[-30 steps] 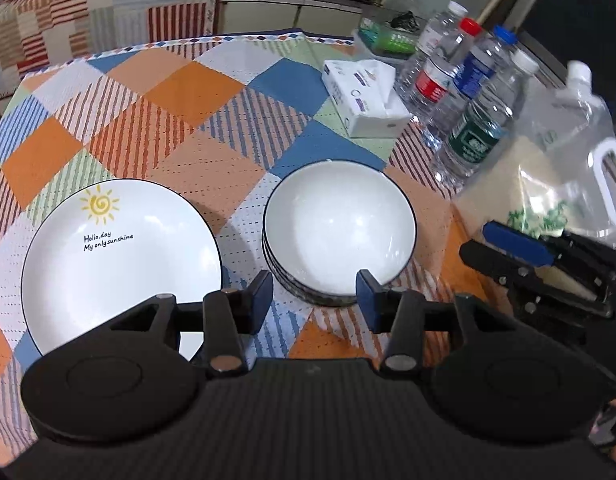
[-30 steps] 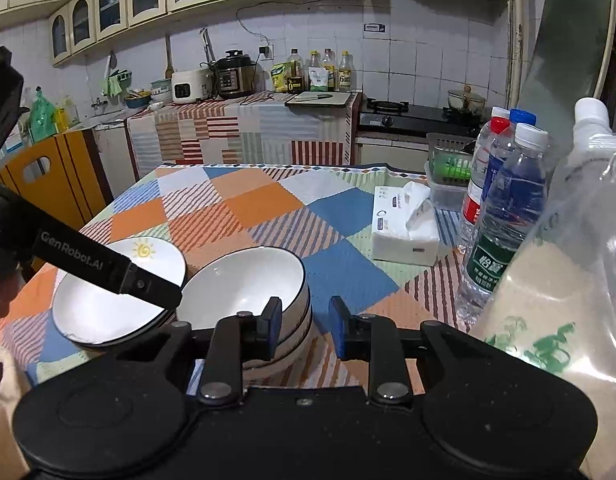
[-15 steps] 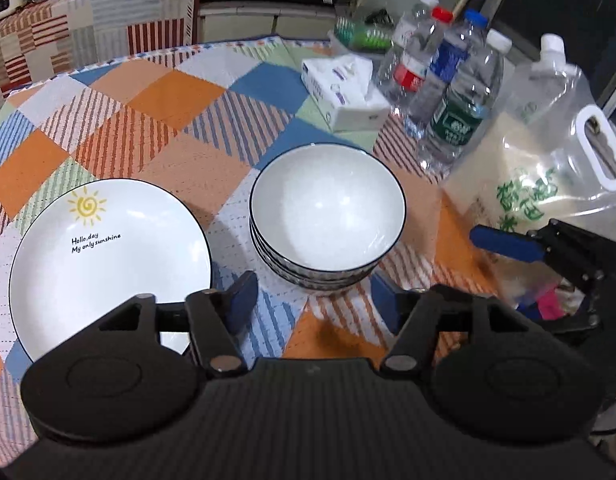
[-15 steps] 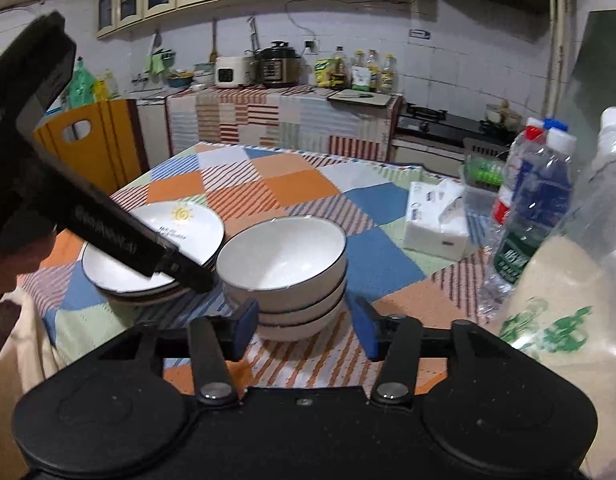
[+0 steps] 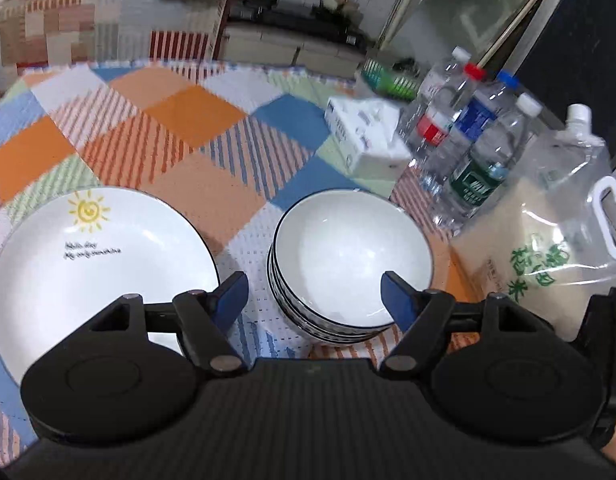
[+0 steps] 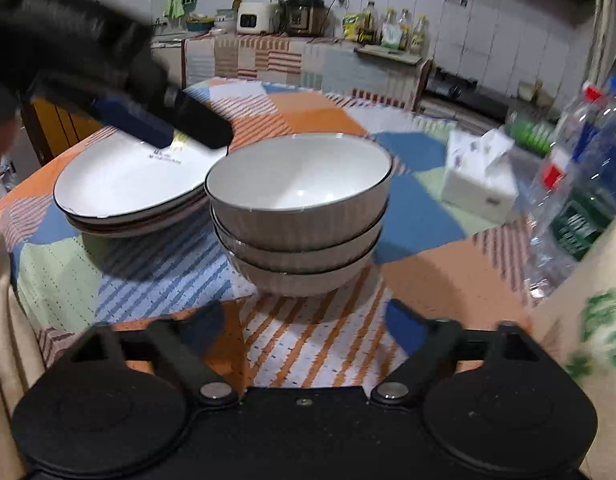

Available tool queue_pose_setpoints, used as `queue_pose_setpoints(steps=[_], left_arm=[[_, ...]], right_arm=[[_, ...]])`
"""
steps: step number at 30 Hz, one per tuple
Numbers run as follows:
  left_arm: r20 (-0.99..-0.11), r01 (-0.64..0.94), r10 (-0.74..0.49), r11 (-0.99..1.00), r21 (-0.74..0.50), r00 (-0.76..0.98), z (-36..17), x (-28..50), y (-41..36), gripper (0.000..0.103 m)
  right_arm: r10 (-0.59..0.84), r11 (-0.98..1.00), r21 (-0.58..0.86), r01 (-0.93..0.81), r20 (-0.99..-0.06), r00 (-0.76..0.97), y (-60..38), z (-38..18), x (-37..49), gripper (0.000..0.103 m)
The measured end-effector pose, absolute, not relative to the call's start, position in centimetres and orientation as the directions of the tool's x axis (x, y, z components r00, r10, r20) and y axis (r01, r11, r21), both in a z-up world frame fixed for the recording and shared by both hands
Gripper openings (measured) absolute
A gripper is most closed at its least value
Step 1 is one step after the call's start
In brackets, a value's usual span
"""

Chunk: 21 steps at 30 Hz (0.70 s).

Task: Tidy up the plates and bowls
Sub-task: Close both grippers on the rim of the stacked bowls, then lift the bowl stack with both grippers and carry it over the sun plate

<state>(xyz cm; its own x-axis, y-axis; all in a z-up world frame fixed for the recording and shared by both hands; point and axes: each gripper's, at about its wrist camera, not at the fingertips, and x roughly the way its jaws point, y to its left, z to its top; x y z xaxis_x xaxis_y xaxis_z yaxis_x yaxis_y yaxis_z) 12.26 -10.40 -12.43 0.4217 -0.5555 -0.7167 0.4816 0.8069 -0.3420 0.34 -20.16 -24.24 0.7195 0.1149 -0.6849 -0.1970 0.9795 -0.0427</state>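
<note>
Both grippers spread wide, nothing held

My right gripper point(image 6: 303, 326) has just been opening with the bowls point(image 6: 299, 216) just ahead; the left gripper point(image 5: 314, 294), also opening, hangs above them.

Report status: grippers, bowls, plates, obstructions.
Left gripper and right gripper just opened, both empty. Bowl stack beside plate stack. Bottles close right.

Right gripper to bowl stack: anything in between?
Nothing. The right wrist view shows only bare tablecloth between the open right gripper and the bowl stack.
</note>
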Motion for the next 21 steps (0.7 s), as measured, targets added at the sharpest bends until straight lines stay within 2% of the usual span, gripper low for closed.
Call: queue_pose_setpoints(steps=[7, 11, 15, 21], left_arm=[[-0.777, 0.388, -0.536, 0.828, -0.405, 0.332, -15.5, 15.3, -12.5, 0.068], [-0.803, 0.389, -0.498, 0.846, -0.365, 0.327, -16.2, 15.9, -13.8, 0.057], [-0.825, 0.368, -0.467, 0.863, -0.347, 0.318, -17.1, 16.4, -14.2, 0.047], [-0.821, 0.340, -0.456, 0.875, -0.344, 0.344, -18.0, 15.9, -14.2, 0.045]], right_arm=[[0.153, 0.983, 0.038, -0.179, -0.711, 0.686, -21.0, -26.6, 3.3, 0.094], [0.196, 0.978, 0.086, -0.190, -0.691, 0.696, -21.3, -27.4, 4.5, 0.093], [0.217, 0.970, 0.060, -0.235, -0.651, 0.728, -20.6, -27.5, 5.2, 0.095], [0.229, 0.965, 0.049, -0.259, -0.640, 0.733, -20.5, -28.2, 6.2, 0.096]])
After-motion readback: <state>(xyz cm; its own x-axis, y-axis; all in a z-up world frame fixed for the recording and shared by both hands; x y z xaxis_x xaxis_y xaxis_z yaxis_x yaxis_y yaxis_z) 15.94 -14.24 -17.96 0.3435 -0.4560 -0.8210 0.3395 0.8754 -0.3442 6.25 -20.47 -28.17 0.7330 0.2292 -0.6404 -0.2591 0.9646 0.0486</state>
